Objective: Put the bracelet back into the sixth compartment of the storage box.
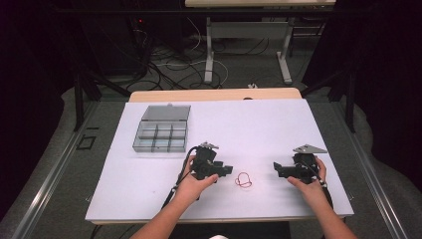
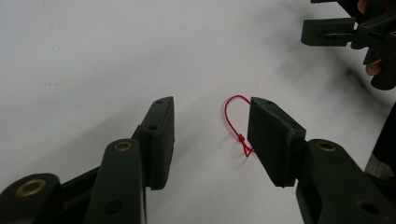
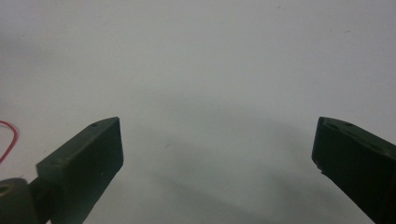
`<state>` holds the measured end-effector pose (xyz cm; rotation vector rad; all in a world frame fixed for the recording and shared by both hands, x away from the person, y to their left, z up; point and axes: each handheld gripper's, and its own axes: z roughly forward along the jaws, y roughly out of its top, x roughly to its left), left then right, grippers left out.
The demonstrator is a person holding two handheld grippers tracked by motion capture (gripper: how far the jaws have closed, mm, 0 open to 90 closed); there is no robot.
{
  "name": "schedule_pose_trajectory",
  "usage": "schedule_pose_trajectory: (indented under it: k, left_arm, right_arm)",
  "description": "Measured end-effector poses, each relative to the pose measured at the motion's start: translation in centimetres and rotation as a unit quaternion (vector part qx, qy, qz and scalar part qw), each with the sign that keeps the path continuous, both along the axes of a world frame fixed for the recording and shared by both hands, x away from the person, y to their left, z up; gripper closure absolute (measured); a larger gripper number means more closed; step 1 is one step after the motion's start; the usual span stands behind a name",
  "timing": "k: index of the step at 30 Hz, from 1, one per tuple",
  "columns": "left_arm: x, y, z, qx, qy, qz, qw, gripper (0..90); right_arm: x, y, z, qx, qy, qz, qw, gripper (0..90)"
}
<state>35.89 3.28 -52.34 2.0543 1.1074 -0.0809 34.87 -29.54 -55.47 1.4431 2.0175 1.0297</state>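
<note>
A thin red loop of string or rubber band [image 1: 243, 180] lies flat on the white table top between my two grippers. My left gripper [image 1: 228, 169] rests to its left, open, pointing right toward it. In the left gripper view the red loop [image 2: 235, 122] lies just beyond the gap, partly hidden behind the right-hand jaw, and my left gripper [image 2: 211, 133] holds nothing. My right gripper [image 1: 276, 168] sits to the right of the loop, open and pointing left. In the right gripper view the jaws of my right gripper [image 3: 217, 144] stand wide apart over bare table, with the red loop [image 3: 10, 140] at the left edge.
A clear plastic compartment box [image 1: 160, 135] with its lid [image 1: 166, 112] tilted open sits at the back left of the white table [image 1: 259, 124]. Beyond the table are cables and another table's legs [image 1: 209, 55] on the floor. The other gripper [image 2: 355, 35] shows at the top right of the left gripper view.
</note>
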Motion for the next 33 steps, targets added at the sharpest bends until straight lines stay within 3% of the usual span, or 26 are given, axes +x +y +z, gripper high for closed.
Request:
schedule_pose_trajectory:
  k: [8,9,18,26,33]
  left_arm:
    - [-0.1,-0.6,-0.2,-0.005,0.012,-0.001,0.9999,54.7]
    - [0.0,-0.6,-0.2,-0.001,0.011,-0.011,0.9999,54.6]
    - [-0.1,-1.6,-0.4,0.012,0.025,-0.018,0.9994,55.6]
    - [0.0,-1.9,-0.9,0.011,0.046,-0.02,0.9987,61.8]
    - [0.0,-2.2,-1.2,0.011,0.051,-0.019,0.9985,66.0]
  right_arm:
    - [0.0,0.0,0.0,0.0,0.0,0.0,1.0,2.0]
    - [0.0,0.0,0.0,-0.001,0.0,0.001,1.0,2.0]
    - [0.0,0.0,0.0,-0.001,0.0,0.0,1.0,2.0]
    - [0.1,-0.1,-0.1,0.001,0.0,0.002,1.0,2.0]
    - [0.1,-0.1,-0.1,0.0,0.0,0.002,1.0,2.0]
